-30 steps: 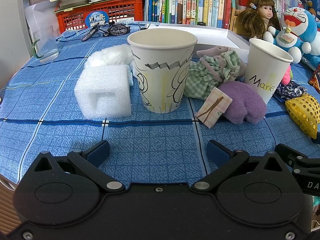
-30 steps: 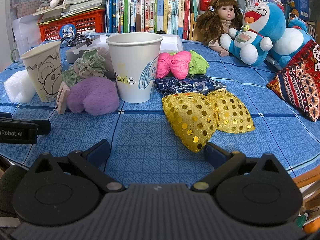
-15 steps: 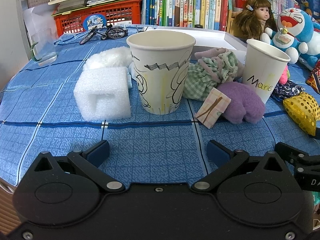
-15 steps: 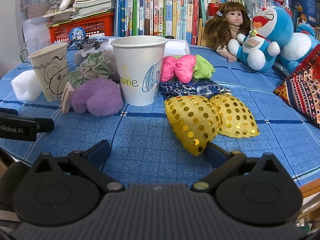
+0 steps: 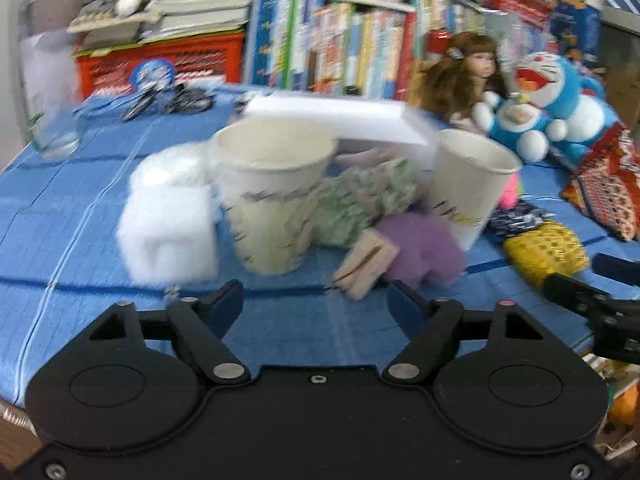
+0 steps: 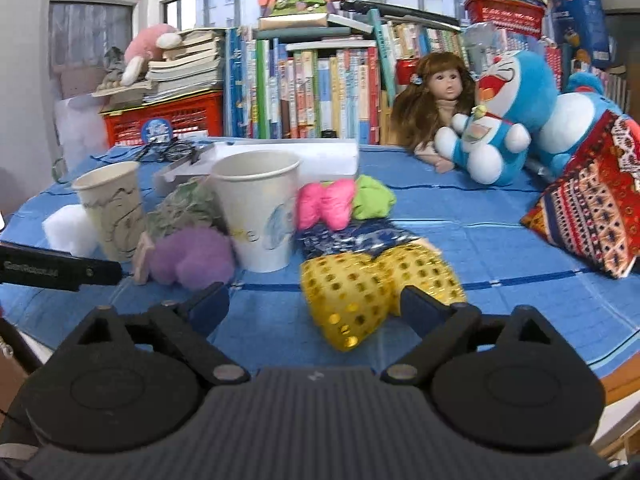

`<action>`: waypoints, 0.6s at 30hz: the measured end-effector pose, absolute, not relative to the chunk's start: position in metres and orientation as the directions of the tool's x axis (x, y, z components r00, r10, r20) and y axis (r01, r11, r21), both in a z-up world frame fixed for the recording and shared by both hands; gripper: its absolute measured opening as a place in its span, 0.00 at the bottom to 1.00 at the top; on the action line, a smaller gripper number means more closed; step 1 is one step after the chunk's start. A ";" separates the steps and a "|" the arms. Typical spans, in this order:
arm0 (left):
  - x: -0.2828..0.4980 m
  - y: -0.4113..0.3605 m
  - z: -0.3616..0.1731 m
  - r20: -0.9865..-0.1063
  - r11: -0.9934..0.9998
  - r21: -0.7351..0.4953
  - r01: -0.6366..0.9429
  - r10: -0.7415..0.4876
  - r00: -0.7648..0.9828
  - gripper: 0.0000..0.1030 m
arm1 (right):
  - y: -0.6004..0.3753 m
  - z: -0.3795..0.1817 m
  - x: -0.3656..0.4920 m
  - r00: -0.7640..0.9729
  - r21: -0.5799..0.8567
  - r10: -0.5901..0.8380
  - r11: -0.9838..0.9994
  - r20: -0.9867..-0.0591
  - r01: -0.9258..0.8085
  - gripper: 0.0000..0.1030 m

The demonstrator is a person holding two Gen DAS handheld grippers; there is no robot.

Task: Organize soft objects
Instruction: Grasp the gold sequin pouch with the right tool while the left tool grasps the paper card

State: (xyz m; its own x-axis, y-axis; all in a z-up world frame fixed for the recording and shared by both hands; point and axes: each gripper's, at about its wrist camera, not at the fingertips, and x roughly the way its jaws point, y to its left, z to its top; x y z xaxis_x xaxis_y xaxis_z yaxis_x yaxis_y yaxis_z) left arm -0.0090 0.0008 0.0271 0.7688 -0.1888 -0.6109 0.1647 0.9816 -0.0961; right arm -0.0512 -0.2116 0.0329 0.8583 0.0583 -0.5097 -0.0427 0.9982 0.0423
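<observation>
Gold sequin pouch (image 6: 360,296) partly hidden behind closing right gripper (image 6: 314,308).

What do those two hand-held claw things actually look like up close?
Both are matte black plastic. The left gripper and the right gripper each have two round housings, angled link bars with silver pivot pins, and dark blue finger pads. The right one's body is ribbed; white lettering marks the left one's side.

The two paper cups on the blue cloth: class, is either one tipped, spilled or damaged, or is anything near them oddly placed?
Nothing stands out. Both cups, the doodled one and the lettered one, stand upright with no damage visible. The purple plush and gold sequin bow lie loose on the blue tablecloth, simply not yet sorted.
</observation>
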 end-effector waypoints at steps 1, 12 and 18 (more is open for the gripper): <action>-0.009 -0.003 0.028 -0.608 0.978 -0.098 0.183 -0.204 0.767 0.67 | -0.213 0.032 -0.050 0.859 0.035 0.049 0.999 -0.510 -0.036 0.94; 0.009 -0.024 0.026 -0.612 0.965 -0.121 0.231 -0.255 0.749 0.28 | -0.232 0.024 -0.040 0.863 -0.036 -0.009 0.999 -0.505 -0.011 1.00; 0.010 -0.028 0.023 -0.606 0.967 -0.107 0.230 -0.247 0.756 0.24 | -0.232 0.024 -0.047 0.880 0.016 0.007 1.000 -0.475 0.001 0.93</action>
